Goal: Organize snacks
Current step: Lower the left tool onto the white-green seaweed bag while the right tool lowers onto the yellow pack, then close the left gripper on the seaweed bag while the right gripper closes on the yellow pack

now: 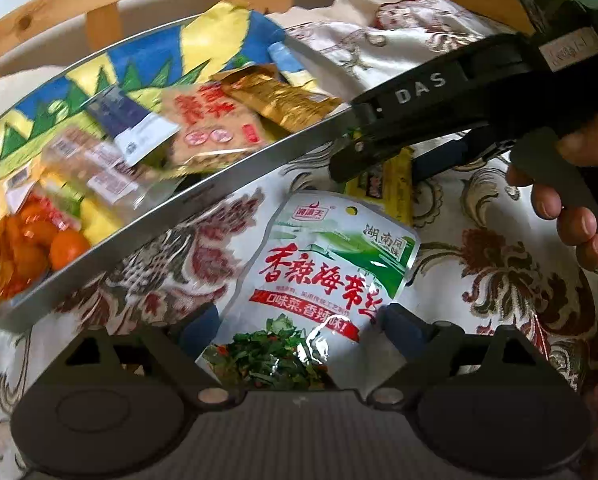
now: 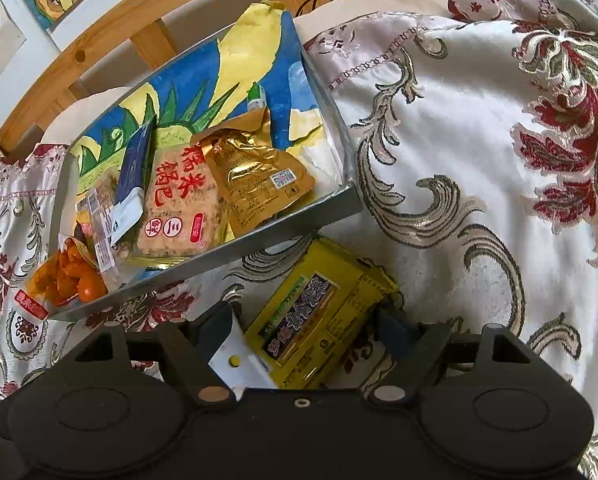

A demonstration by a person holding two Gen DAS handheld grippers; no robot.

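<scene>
A shallow silver box [image 1: 203,196] [image 2: 307,212] with a painted blue and yellow lining holds several snack packs: a rice cracker pack [image 2: 179,200], a gold pouch [image 2: 255,176], a blue pack [image 2: 131,172] and a bag of orange fruits [image 2: 67,276]. My left gripper [image 1: 299,328] is open around a white and green seaweed pouch [image 1: 323,264] lying on the cloth. My right gripper [image 2: 307,328], also in the left wrist view [image 1: 379,160], is open around a yellow snack pack [image 2: 319,312] [image 1: 383,184] just in front of the box.
Everything lies on a white cloth [image 2: 459,160] with red and gold flower patterns. A wooden rail [image 2: 139,12] runs behind the box. A small white item with a yellow dot [image 2: 235,356] lies by my right gripper's left finger.
</scene>
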